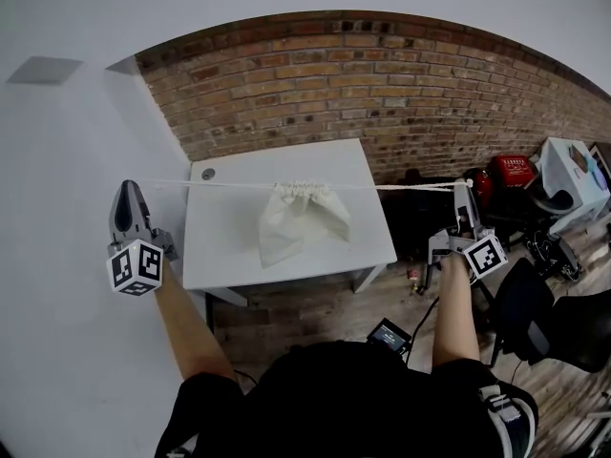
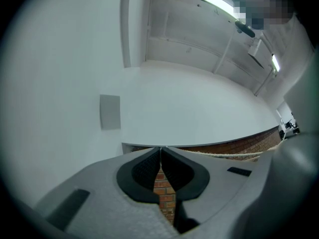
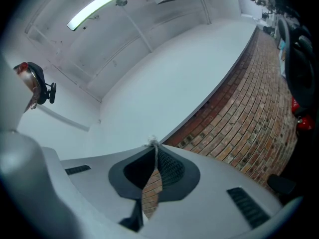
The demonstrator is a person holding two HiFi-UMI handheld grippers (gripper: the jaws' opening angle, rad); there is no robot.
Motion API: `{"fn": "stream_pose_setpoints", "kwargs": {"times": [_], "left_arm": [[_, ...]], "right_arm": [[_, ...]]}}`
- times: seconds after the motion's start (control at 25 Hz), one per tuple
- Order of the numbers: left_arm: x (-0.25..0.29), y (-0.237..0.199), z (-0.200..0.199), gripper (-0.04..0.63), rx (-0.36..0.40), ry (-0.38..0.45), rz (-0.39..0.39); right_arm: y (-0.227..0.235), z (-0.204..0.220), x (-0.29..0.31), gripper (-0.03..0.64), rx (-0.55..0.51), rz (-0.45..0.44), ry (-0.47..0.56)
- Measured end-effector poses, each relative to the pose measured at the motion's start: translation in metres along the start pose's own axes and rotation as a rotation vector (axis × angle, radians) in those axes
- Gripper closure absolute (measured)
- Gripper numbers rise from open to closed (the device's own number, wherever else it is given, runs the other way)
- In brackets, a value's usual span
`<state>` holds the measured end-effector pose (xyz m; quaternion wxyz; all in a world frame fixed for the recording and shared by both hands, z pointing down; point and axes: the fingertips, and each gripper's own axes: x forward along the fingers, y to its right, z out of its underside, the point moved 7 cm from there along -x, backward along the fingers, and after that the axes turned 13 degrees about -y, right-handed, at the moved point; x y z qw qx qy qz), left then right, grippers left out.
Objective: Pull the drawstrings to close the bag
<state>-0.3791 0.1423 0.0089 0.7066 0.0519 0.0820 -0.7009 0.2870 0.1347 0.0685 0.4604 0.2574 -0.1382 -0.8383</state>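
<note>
Bag point(image 1: 304, 219) mid-span over table point(image 1: 221, 246); drawstrings point(image 1: 210, 184) taut sideways from its mouth; left gripper point(image 1: 128, 188), right gripper point(image 1: 463, 188) each pinch one end, equidistant.

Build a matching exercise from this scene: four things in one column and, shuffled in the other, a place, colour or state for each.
1 bag
2 left gripper
3 right gripper
4 table

A shut on the left drawstring
B white, by the brick wall
C cream, mouth gathered tight
D shut on the right drawstring

Pairs: 1-C, 2-A, 3-D, 4-B
</note>
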Motion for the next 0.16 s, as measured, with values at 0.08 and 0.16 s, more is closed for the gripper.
{"fn": "stream_pose_setpoints", "kwargs": {"times": [0.08, 0.16], "left_arm": [[-0.0002, 0.0044, 0.0027, 0.571, 0.002, -0.008, -0.001], [-0.0004, 0.0094, 0.0059, 0.571, 0.006, -0.018, -0.002]], "right_arm": [[0.0059, 0.0009, -0.0023, 0.611, 0.004, 0.006, -0.009], [0.0127, 0.0019, -0.0053, 0.611, 0.011, 0.016, -0.019]]}}
